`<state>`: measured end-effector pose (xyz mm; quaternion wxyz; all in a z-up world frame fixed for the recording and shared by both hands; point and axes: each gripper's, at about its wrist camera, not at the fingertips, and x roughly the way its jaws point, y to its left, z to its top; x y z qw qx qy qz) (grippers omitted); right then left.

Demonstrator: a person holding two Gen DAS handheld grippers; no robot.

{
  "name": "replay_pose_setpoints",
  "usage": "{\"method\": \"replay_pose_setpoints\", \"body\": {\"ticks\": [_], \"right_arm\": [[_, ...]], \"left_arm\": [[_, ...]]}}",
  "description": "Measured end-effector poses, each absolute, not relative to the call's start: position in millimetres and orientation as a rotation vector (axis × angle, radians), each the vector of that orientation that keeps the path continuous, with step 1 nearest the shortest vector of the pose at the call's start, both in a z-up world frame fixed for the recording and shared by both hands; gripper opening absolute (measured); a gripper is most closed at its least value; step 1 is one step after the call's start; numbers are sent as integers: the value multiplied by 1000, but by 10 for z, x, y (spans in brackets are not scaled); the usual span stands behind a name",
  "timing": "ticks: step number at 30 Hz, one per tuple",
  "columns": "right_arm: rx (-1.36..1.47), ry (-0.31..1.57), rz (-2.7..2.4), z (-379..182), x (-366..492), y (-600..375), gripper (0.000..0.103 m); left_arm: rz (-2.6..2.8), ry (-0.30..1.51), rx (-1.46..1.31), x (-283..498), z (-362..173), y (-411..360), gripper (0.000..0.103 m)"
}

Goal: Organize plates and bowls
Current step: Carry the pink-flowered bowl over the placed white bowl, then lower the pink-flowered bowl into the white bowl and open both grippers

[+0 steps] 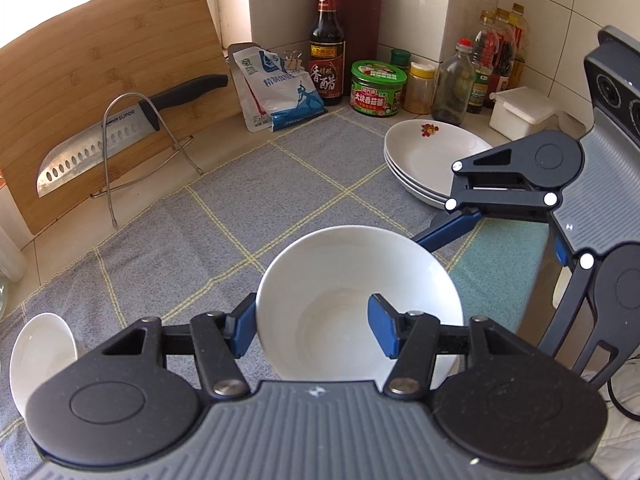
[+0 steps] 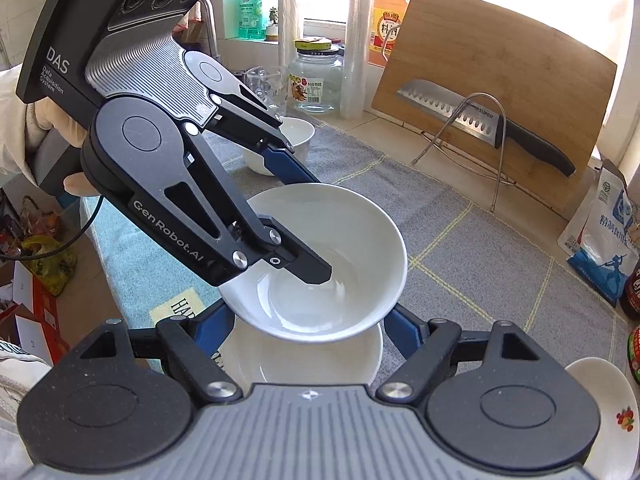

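The left gripper (image 1: 312, 330) jaws grip an empty white bowl (image 1: 356, 304) by its wall; the right gripper (image 2: 308, 330) jaws clasp another empty bowl (image 2: 300, 360) beneath it.

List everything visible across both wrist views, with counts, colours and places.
held bowl: one, white, tilted above the lower bowl
lower bowl: one, white, beneath the held bowl
far bowl: one, white, on the cloth's far edge
plates: three, white with flower motif, stacked on the cloth
cloth: one, grey with yellow checks, on the counter
towel: one, teal, beside the cloth
cutting board: one, wooden, leaning at the wall
knife: one, steel with black handle, on the board's wire rack
vinegar bottle: one, dark, in the corner
tub: one, green, beside the vinegar bottle
condiment bottles: several, mixed colours, along the tiles
glass jar: one, clear, near the window
left gripper: black, shut on the held bowl's rim
right gripper: black, fingers flanking the lower bowl, grip unclear
hand: pale glove, holding the left gripper
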<state>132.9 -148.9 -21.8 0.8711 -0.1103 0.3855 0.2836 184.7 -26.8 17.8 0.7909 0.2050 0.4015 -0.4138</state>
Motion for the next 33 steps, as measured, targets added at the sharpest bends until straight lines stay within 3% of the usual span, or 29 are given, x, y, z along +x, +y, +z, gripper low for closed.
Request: {"method": "replay_pose_setpoints", "body": {"ticks": [33], "right_arm": [[-206,902,577,-498,1249,-1546,86]], "left_arm": [[-925,934,407,1769,-132,-378,58]]}}
